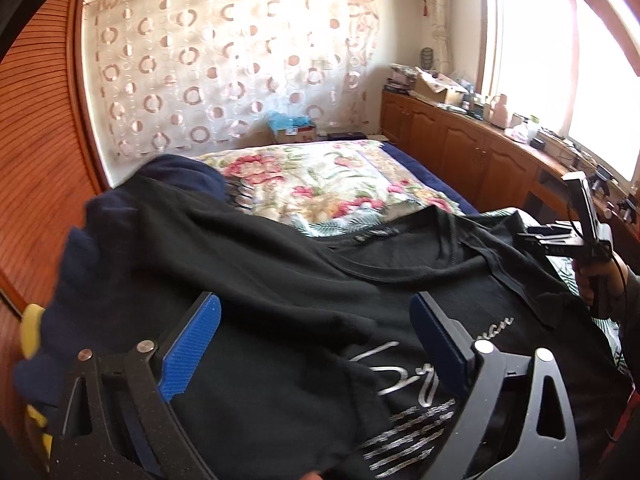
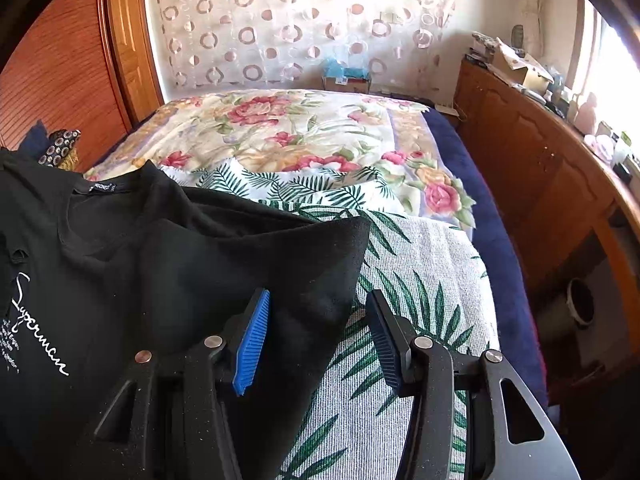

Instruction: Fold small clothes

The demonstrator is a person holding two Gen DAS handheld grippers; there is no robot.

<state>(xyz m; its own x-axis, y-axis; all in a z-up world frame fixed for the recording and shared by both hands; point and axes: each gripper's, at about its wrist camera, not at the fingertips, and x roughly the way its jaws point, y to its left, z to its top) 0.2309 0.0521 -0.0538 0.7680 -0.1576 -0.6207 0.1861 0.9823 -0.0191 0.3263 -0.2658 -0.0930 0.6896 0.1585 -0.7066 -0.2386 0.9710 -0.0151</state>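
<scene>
Right wrist view: black T-shirt (image 2: 132,264) on the bed (image 2: 420,264), right gripper (image 2: 316,340) half open, empty; left gripper (image 1: 316,344) wide, empty (sleeve fold loose, could slump back).

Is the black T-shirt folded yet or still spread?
Partly folded: the black T-shirt has one side flap turned over its front, covering part of the print; collar still exposed.

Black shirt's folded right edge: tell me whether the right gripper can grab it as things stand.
Probably yes. The right gripper is open with the shirt edge lying between its pads, and nothing covers it on the leaf-print cloth.
</scene>
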